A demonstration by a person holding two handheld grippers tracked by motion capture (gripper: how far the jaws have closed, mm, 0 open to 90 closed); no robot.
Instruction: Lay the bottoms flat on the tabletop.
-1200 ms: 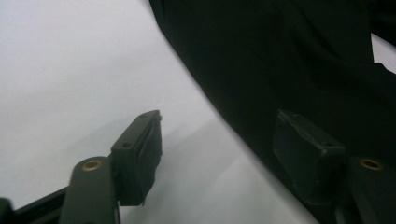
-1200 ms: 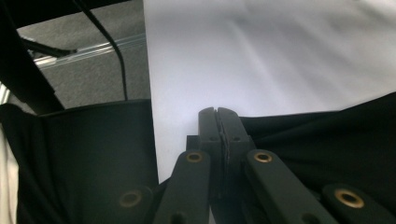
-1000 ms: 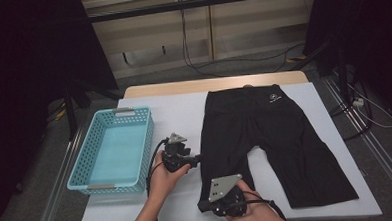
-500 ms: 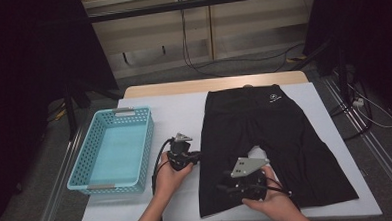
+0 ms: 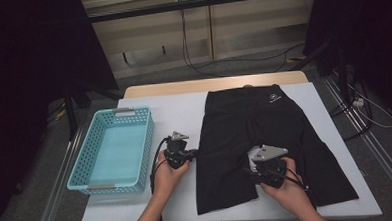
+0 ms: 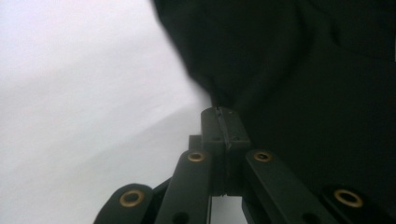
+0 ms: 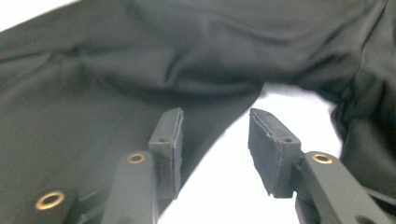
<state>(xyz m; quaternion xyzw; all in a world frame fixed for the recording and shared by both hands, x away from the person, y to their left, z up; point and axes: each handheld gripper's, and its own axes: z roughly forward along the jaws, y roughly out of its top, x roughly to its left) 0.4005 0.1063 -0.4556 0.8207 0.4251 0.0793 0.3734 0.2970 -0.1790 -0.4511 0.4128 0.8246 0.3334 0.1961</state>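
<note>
Partly hidden behind right gripper [image 5: 260, 163]: inner edge of black shorts [image 5: 245, 133].

the right hand [image 5: 287, 186] and its gripper cover part of the black shorts [image 5: 255, 133] near the crotch. the small white logo [image 5: 272, 99] at the waistband is too small to read. both forearms are cut off at the near edge of the high view.
</note>
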